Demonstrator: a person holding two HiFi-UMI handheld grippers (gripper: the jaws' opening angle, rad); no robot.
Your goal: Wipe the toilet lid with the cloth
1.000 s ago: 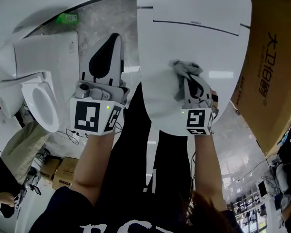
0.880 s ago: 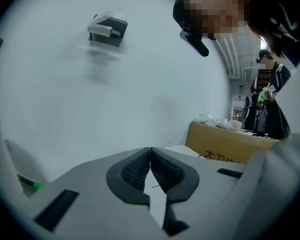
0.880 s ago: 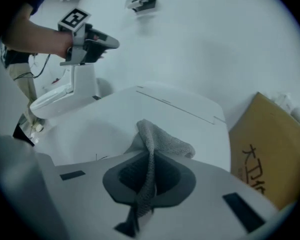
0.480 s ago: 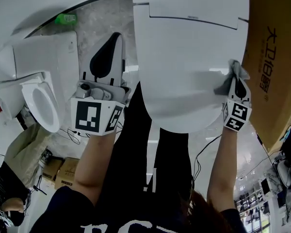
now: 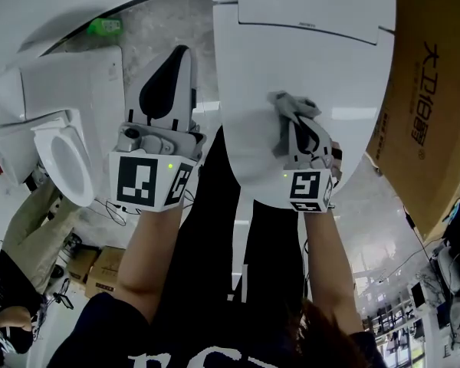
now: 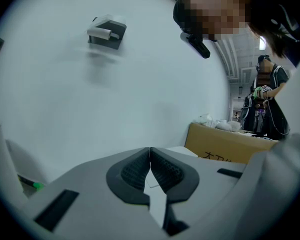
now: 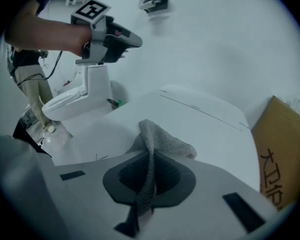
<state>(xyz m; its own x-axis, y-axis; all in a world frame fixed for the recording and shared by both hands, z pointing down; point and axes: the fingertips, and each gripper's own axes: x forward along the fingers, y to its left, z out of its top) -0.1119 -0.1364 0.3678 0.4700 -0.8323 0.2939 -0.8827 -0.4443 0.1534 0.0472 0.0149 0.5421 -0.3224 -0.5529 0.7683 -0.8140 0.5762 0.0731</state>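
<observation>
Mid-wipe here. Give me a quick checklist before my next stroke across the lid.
1. Cloth clamped in right gripper: ok, jaws shut on it.
2. Cloth on toilet lid: ok, bunched near the middle.
3. Left gripper out of the way: ok, shut, empty, left of the lid.
4. Room toward cardboard box: cannot tell; it stands close by the lid's right edge.
5. Lid wiped clean: cannot tell.
</observation>
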